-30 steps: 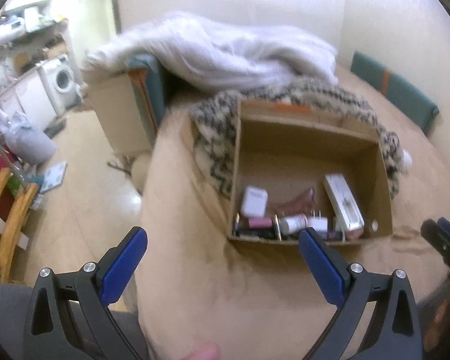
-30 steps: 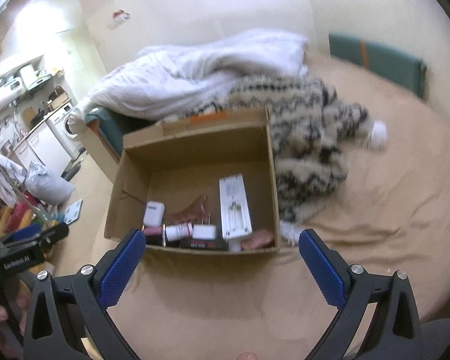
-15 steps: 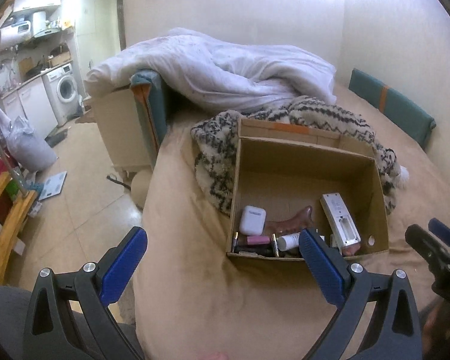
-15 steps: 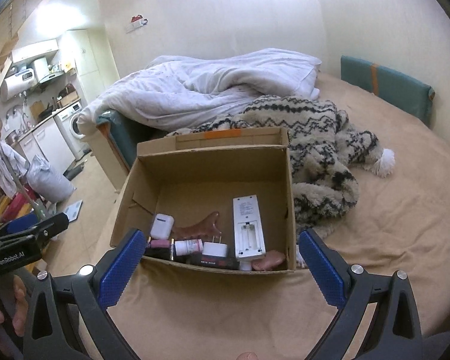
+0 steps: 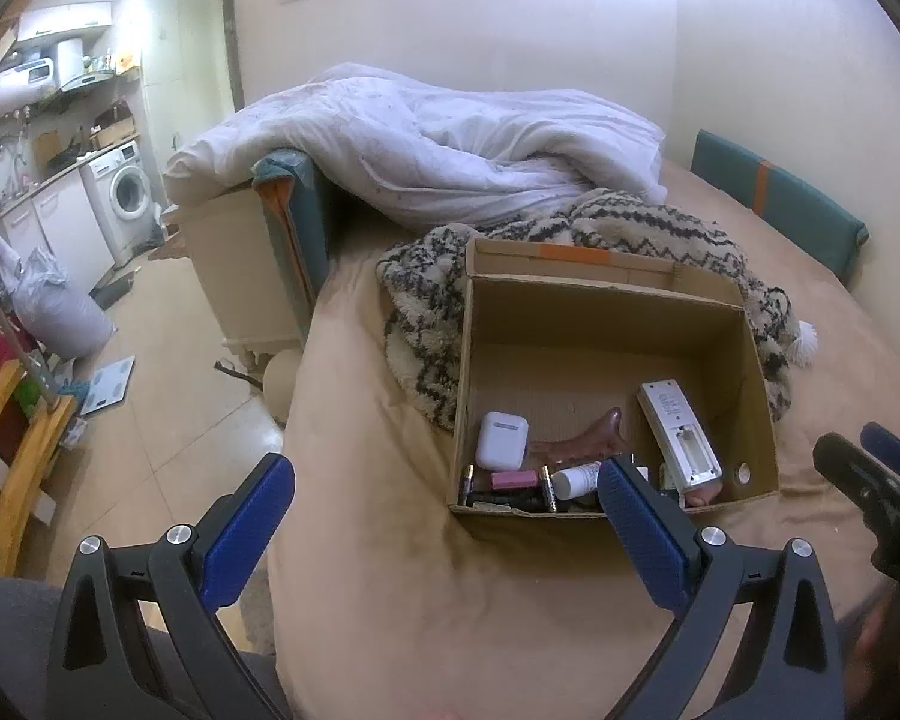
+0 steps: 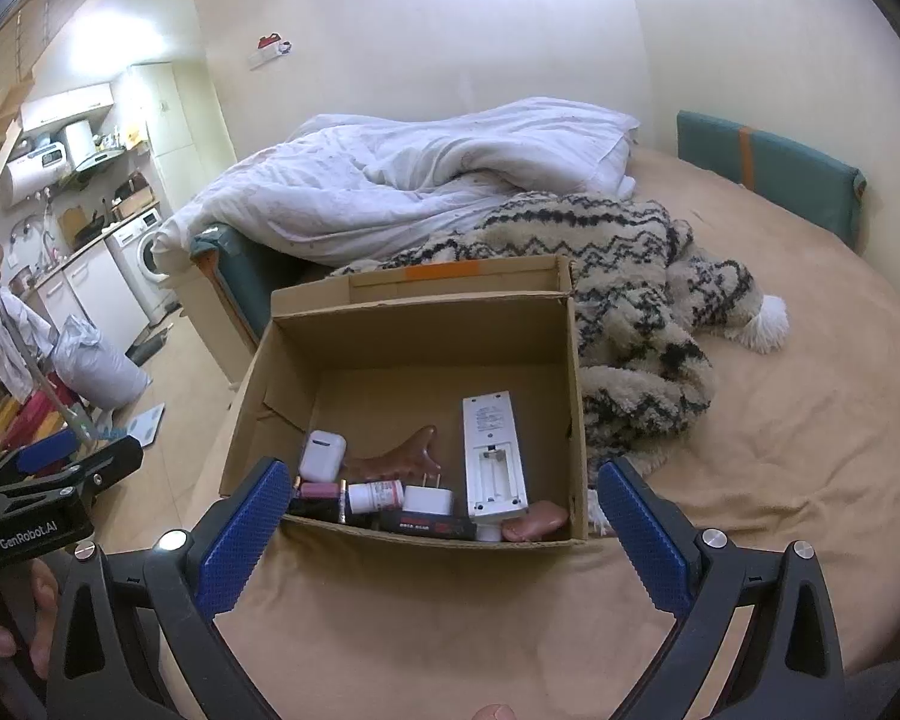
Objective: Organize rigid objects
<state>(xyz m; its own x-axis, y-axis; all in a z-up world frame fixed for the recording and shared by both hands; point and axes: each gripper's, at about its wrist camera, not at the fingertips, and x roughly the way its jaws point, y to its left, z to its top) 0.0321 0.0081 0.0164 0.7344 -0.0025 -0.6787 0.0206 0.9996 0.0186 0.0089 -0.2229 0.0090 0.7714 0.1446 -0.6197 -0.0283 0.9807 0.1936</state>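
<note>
Hovering over the tan bedspread [image 6: 750,480], the left gripper [image 5: 444,534] and right gripper [image 6: 444,531] both stand with jaws wide apart and nothing between them. The cardboard box [image 6: 414,324] sits at twelve o'clock from the right gripper, its small items crowded along the near wall: an earbud case [image 6: 322,455] at eleven o'clock, a pill bottle [image 6: 375,495], a plug adapter [image 6: 428,499], and a white remote [image 6: 493,450] at one o'clock, lying back-up with its battery bay open. This fits either items awaiting sorting out of the box, or items already gathered into it; no further reach is settled.
</note>
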